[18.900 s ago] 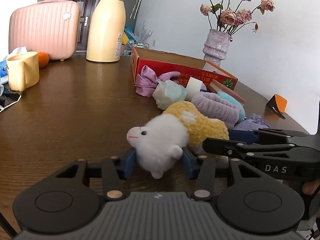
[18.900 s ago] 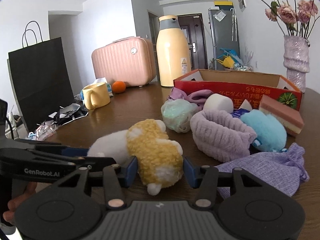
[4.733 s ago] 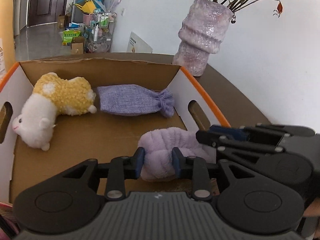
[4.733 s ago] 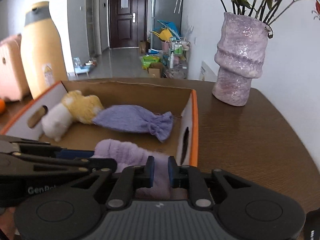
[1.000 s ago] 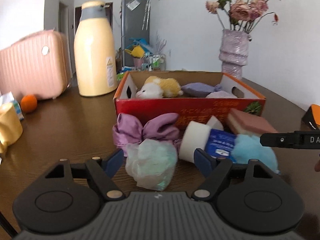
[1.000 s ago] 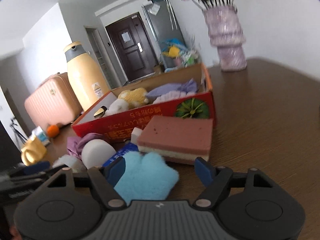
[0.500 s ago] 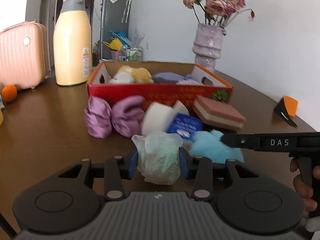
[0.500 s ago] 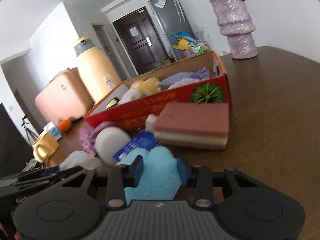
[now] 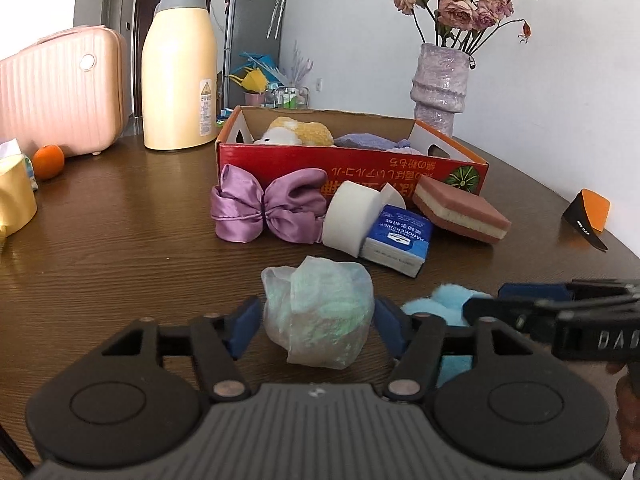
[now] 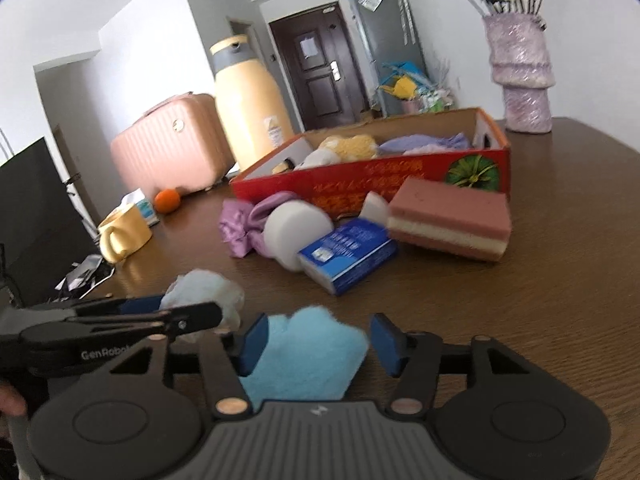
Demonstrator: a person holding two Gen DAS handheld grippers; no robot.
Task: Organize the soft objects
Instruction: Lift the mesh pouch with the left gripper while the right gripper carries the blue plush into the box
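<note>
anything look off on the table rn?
Nothing spilled or damaged. The pink sponge sits tilted, one end propped near the red box. The tissue pack leans askew against the white roll. The rest is just an unsorted pile outside the box.

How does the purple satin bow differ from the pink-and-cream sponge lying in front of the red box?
The purple satin bow is glossy, crumpled fabric cinched at the middle; the pink-and-cream sponge is a matte, flat slab in stacked layers. The bow is one colour, the sponge pink with a cream band. The bow lies towards the left end of the red box, the sponge at its right end. Both rest on the wooden table, outside the box.
</note>
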